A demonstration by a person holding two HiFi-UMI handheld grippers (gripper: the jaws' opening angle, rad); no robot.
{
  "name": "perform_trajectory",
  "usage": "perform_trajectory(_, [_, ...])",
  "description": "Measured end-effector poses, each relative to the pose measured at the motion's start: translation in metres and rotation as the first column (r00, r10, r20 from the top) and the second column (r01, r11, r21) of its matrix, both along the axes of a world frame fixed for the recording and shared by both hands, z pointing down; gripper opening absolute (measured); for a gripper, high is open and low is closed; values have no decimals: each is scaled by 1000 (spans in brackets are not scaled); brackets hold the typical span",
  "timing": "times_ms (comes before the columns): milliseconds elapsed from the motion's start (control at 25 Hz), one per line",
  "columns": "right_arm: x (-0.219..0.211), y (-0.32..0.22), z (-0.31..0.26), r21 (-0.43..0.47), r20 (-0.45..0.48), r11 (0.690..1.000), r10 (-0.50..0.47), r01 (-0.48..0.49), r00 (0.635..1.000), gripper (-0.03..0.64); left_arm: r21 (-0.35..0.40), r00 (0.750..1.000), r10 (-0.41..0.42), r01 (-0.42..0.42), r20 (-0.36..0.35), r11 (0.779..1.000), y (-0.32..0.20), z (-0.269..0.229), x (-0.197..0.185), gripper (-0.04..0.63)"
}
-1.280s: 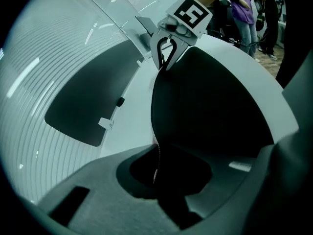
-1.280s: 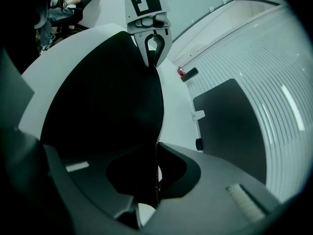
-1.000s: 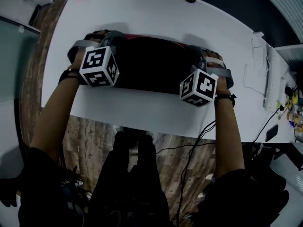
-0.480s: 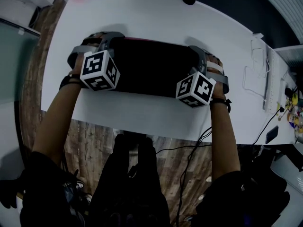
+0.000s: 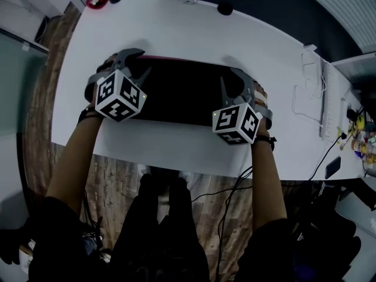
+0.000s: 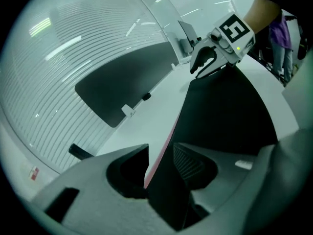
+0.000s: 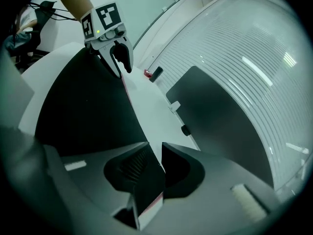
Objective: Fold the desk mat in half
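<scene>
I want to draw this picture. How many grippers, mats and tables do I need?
mat: 1
table: 1
grippers: 2, the left gripper, jaws just opening, and the right gripper, jaws just closing, the mat between each pair
total: 4

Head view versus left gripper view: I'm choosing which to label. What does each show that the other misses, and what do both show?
Only the head view: the person's left arm and the wooden floor. Only the left gripper view: an edge of the desk mat standing between the jaws of the left claw, which have just been opening. Both: the mat's black top and the white table.
</scene>
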State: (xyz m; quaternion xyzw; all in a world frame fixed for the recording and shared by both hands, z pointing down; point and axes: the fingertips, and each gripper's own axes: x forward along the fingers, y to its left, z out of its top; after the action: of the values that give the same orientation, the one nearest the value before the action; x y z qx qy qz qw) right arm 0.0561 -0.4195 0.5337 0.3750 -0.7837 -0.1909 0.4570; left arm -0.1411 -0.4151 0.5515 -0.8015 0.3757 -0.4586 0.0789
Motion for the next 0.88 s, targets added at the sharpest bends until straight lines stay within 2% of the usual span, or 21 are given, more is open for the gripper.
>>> perform_trajectory(200, [5,4,-14,-24,132,996,85,-82,988,52,-8,988,-107,107,-108,994,4,-13,-3,117])
perform_trajectory(280, [6,7,-20,-40,194,992,122,-117,973,52,-20,971,-161,160,-177,987,4,-20,-4,97])
perform_trajectory(440, [4,18,-26,-73,284,983,181,-167,941,23,-57,919,-267,262,-291,964,10,-33,-11,60])
perform_trajectory(600, [2,33,-29,-91,323,976,216,-197,921,11,-55,882,-321,323,-343,945,20,-46,-16,-5])
perform_trajectory(880, [3,54,-46,-149,456,949,314,-277,832,9,-63,834,-369,377,-411,924,44,-62,-15,-3])
